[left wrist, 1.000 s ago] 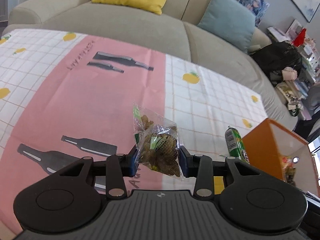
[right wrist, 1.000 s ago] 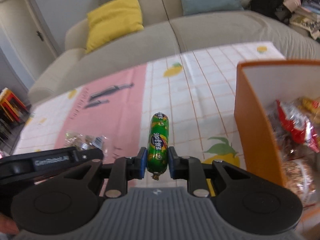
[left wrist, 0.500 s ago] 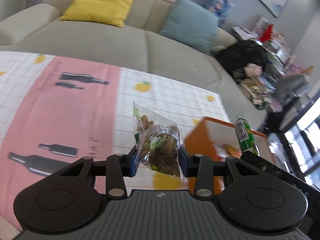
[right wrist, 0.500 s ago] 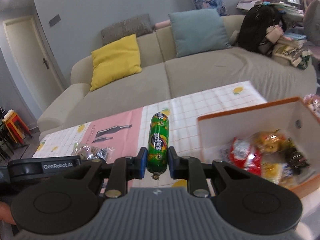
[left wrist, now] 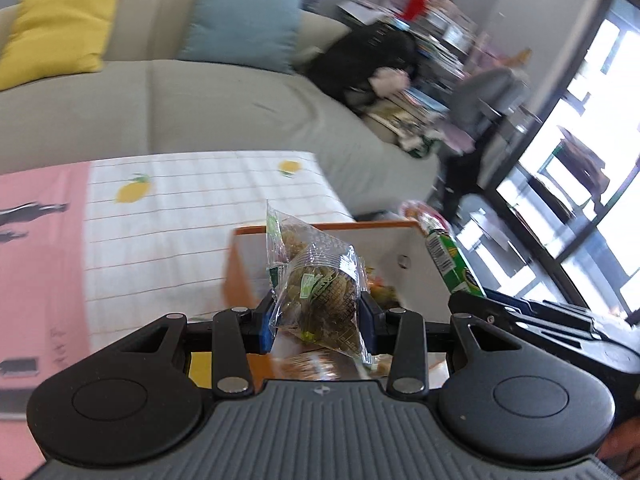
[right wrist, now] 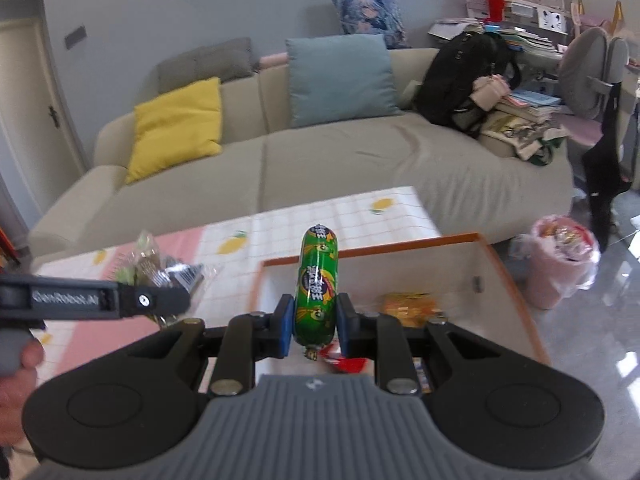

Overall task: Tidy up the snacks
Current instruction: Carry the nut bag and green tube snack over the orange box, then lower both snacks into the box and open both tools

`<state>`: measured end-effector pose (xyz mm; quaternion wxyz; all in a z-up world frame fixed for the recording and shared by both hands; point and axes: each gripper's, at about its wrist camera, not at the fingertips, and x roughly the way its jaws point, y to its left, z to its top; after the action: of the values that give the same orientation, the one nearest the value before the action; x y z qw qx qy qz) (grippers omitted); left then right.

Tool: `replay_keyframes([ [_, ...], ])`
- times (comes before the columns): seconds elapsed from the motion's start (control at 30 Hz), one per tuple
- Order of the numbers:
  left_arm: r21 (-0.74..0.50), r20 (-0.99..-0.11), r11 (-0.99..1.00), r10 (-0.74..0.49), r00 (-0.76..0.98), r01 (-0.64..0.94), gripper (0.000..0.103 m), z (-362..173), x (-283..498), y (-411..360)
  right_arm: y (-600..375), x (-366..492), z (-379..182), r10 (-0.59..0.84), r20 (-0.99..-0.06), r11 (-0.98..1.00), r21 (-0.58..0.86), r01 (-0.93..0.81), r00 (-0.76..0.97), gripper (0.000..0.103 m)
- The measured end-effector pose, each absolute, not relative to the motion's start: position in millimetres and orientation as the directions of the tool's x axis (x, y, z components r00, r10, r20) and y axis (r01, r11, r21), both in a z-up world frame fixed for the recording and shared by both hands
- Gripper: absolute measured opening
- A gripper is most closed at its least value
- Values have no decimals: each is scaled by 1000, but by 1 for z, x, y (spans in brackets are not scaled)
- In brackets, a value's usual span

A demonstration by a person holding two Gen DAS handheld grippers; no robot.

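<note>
My left gripper [left wrist: 318, 322] is shut on a clear snack bag [left wrist: 320, 292] of brown-green pieces and holds it over the near left part of the orange box [left wrist: 304, 229]. My right gripper [right wrist: 314, 326] is shut on a green sausage stick [right wrist: 316, 284], held upright over the same orange box [right wrist: 400, 246]. The box holds several snack packs, among them a yellow pack [right wrist: 412, 308]. In the left wrist view the green sausage stick [left wrist: 450, 264] and the right gripper body show at the right. In the right wrist view the left gripper's snack bag [right wrist: 160, 268] shows at the left.
The box stands on a table with a pink and white checked cloth [left wrist: 160, 216]. A beige sofa [right wrist: 320, 160] with yellow and blue cushions lies behind the table. A pink bag of snacks [right wrist: 560, 256] sits on the floor to the right.
Both grippers have moved right and up with their snacks and now hang over the orange box. Neither grip has changed.
</note>
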<state>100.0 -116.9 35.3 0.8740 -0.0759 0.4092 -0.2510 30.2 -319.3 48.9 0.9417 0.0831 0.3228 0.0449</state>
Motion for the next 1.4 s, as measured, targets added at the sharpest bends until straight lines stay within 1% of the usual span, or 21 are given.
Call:
replay_keyframes([
  [0.17,-294,-733,846,-498,464,445,45,21,122,-149,-363,51,44,115,-677,986,165,-2,727,20],
  [0.3,-278,-787,834,-483,385,477,45,0,141,-168,-385,75,31,79,-737,993,117,11,671,20],
  [0.4,-266,-824,824,-464,325,501,45,-16,150,-185,-398,95,16,81,-785,994,112,12,615,20],
  [0.57,-228,-895,822,-387,220,521,45,-43,160,-203,-407,127,-16,77,-870,996,87,-3,487,20],
  [0.67,-214,-924,811,-349,156,545,45,-55,163,-209,-411,142,-37,97,-911,995,100,-13,401,20],
  [0.73,-209,-938,806,-325,119,554,45,-62,165,-213,-410,146,-48,93,-928,996,90,-25,361,20],
  [0.87,-182,-952,800,-289,100,572,45,-70,166,-219,-407,155,-69,56,-956,998,45,-44,288,20],
  [1.03,-248,-947,797,-320,36,551,45,-79,175,-228,-403,162,-81,49,-967,998,34,-62,252,20],
  [1.13,-232,-950,799,-308,47,554,45,-84,176,-234,-402,162,-84,56,-968,997,42,-61,245,20],
  [1.23,-237,-955,793,-295,13,561,43,-90,178,-237,-400,161,-87,61,-969,997,46,-64,241,20],
  [1.4,-148,-979,796,-204,30,587,41,-95,179,-233,-401,158,-86,63,-967,997,49,-65,245,20],
])
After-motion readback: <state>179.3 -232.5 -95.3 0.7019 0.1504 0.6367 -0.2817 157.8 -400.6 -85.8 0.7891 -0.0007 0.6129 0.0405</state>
